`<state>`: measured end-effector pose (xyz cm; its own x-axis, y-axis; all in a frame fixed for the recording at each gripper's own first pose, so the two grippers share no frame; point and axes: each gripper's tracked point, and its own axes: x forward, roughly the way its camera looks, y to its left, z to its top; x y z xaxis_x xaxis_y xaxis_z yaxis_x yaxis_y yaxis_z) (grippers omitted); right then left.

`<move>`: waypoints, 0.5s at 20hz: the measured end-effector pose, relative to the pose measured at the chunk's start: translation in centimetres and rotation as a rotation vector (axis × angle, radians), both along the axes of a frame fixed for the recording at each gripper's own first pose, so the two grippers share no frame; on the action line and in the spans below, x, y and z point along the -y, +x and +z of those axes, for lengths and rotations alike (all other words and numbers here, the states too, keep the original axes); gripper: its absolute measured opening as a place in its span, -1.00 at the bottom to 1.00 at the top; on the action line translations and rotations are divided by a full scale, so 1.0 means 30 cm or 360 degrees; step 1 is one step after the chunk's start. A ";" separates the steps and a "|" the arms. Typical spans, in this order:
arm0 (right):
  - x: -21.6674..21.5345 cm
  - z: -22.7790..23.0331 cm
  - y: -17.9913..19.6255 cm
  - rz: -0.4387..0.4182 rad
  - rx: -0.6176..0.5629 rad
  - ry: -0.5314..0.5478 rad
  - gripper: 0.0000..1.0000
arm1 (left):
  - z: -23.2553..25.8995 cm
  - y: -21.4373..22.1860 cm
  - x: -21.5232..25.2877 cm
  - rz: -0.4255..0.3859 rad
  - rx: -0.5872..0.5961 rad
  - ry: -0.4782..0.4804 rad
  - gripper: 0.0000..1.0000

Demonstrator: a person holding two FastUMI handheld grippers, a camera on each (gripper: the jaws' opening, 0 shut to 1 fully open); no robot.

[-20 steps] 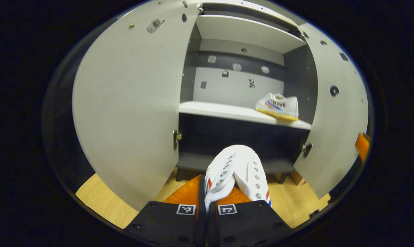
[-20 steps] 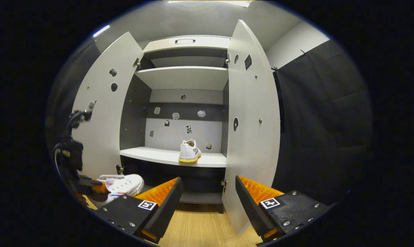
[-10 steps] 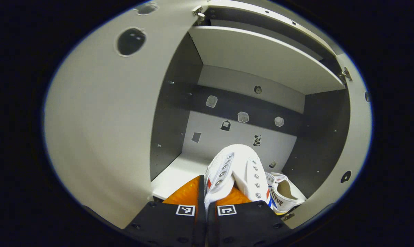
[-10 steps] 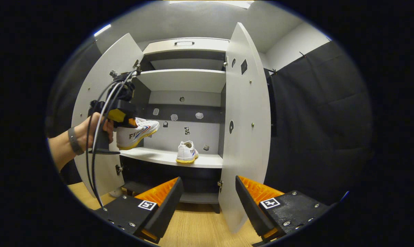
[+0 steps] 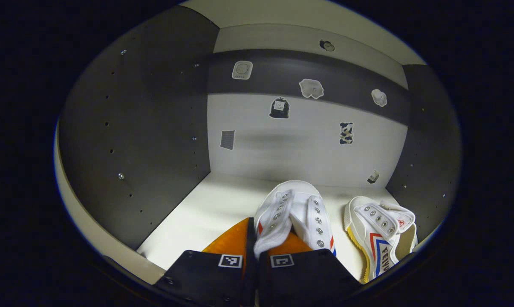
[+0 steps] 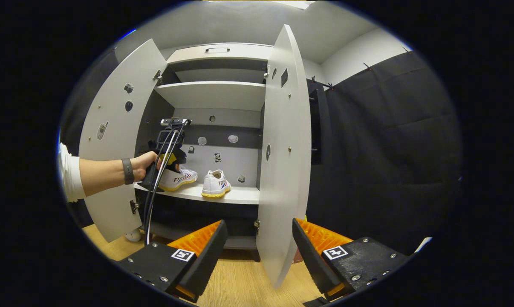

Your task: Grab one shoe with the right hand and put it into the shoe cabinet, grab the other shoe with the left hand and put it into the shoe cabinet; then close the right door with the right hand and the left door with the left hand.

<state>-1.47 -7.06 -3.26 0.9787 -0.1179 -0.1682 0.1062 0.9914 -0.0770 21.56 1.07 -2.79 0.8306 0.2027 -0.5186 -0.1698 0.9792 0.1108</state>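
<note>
Left tool [image 5: 254,238] is deep inside the shoe cabinet [image 6: 216,96], clamped tight on the second shoe [image 5: 293,213], toe pointing at the back wall, its long axis running straight away from the tool. The shoe hangs just over the middle shelf [image 5: 206,209]; whether the sole touches yet is hard to judge. Beside it, to its right, the first shoe [image 5: 382,232] already sits on that shelf, roughly parallel. Right tool [image 6: 257,238] waits outside, jaws spread and empty, nearest the right door [image 6: 282,170]. Left door [image 6: 112,140] is wide open too. Next should be a release.
</note>
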 end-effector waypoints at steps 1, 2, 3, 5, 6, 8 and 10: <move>0.005 -0.004 -0.001 -0.0009 -0.0002 0.0003 0.88 | -0.007 -0.002 -0.004 0.0007 -0.0011 -0.0001 -0.80; 0.010 -0.010 0.002 -0.0016 -0.0005 0.0006 0.88 | -0.019 -0.004 -0.010 0.0022 -0.0032 0.0001 -0.78; 0.013 -0.018 0.007 -0.0021 -0.0015 0.0009 0.88 | -0.025 -0.002 -0.014 0.0034 -0.0047 0.0008 -0.76; 0.014 -0.033 0.014 -0.0022 -0.0027 0.0021 0.88 | -0.023 -0.018 -0.009 0.0054 -0.0067 0.0007 -0.70; 0.008 -0.034 0.019 -0.0016 -0.0028 0.0028 0.88 | -0.037 -0.012 -0.014 0.0044 -0.0061 -0.0004 -0.67; 0.000 -0.039 0.033 -0.0015 -0.0027 0.0025 0.82 | -0.036 -0.010 -0.021 0.0039 -0.0056 0.0013 -0.53; 0.000 -0.040 0.030 -0.0011 -0.0021 0.0005 0.88 | -0.031 -0.018 -0.054 0.0082 -0.0066 0.0066 -0.41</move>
